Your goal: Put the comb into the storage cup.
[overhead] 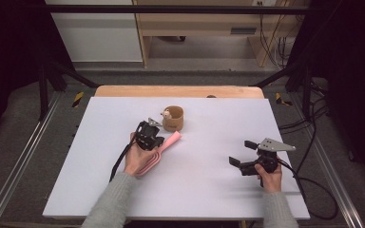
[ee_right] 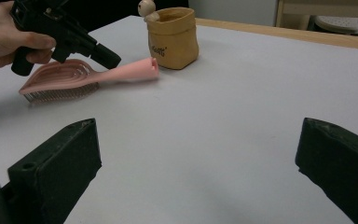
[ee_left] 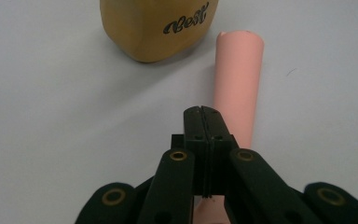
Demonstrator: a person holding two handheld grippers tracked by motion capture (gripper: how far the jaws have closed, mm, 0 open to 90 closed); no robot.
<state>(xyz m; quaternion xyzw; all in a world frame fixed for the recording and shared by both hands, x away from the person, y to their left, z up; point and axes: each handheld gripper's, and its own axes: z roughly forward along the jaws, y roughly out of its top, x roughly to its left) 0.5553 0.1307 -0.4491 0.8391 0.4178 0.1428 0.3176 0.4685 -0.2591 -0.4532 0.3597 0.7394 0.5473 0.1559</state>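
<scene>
A pink hairbrush [overhead: 169,141] lies bristles down on the white table, its handle [ee_left: 237,70] pointing at a tan fabric pouch [overhead: 174,119]. My left gripper [overhead: 156,141] is just over the handle where it meets the brush head [ee_right: 65,77], and the jaws are pressed together with nothing between them [ee_left: 202,112]. From the right gripper view its tip [ee_right: 107,58] looks to be touching the handle. My right gripper [overhead: 242,152] is held at the right of the table, jaws wide apart and empty [ee_right: 198,135]. The pouch [ee_right: 172,42] holds a small round-headed figure [ee_right: 145,7].
The white table top [overhead: 209,190] ends at a wooden strip [overhead: 180,91] along its far edge. Cables [overhead: 313,190] trail off the right side. Metal rails [overhead: 14,166] run along both flanks.
</scene>
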